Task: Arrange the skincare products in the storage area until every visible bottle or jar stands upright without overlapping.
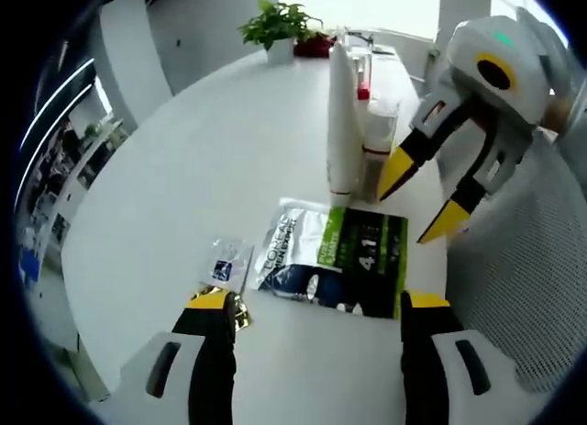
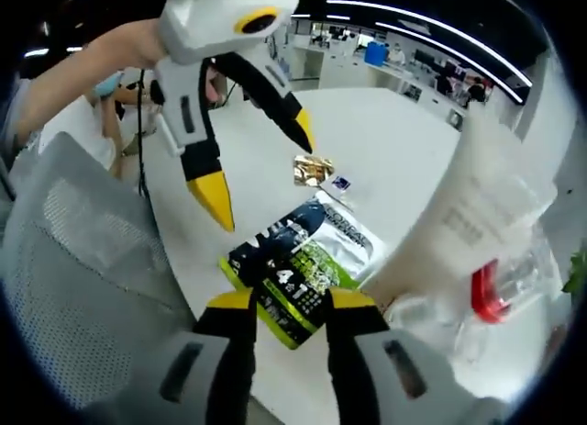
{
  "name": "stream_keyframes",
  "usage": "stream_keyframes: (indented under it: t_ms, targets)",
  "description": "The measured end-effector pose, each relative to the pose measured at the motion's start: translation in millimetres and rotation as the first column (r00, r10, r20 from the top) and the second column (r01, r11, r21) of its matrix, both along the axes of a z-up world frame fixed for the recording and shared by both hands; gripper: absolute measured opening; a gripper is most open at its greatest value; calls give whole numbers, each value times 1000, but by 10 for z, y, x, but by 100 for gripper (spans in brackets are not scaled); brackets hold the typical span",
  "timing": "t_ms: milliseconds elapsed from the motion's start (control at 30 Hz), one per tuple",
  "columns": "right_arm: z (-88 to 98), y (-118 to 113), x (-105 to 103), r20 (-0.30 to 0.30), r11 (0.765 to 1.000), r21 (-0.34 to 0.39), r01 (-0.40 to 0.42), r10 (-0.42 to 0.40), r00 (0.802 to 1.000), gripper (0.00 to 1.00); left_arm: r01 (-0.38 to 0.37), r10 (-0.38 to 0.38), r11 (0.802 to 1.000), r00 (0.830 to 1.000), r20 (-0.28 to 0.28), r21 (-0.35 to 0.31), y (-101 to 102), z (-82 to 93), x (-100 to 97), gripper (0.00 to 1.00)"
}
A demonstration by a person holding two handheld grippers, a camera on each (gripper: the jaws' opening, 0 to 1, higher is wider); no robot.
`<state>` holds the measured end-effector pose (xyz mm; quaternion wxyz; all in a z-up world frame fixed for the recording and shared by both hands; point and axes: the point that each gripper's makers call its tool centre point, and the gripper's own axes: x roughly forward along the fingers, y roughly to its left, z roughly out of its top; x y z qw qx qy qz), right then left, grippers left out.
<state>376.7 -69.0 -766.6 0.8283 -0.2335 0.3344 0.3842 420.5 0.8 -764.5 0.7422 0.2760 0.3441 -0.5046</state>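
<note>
A potted plant [image 1: 275, 26] stands on the white table [image 1: 183, 168], beside a mesh chair [image 2: 73, 278].

White tube [image 2: 486, 214] blurred, top cut by edge; sachet [image 1: 335, 258] partly hidden behind right tool [image 2: 286, 307].

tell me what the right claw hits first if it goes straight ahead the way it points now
Most likely the green and black sachet: the right claw is open with its tips right at the sachet's near edge on the white table. Whether the tips already touch it is unclear.
</note>
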Motion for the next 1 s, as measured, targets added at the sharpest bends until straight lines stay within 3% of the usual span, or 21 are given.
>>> stream_keyframes:
  t_ms: [467, 1000]
  targets:
    - [505, -124, -26, 106, 997, 71, 34, -41, 994, 39, -71, 74, 996, 996, 54, -59, 4, 307, -153, 77]
    - [838, -431, -67, 156, 991, 102, 88, -103, 982, 51, -145, 159, 980, 982, 102, -136, 41, 632, -272, 85]
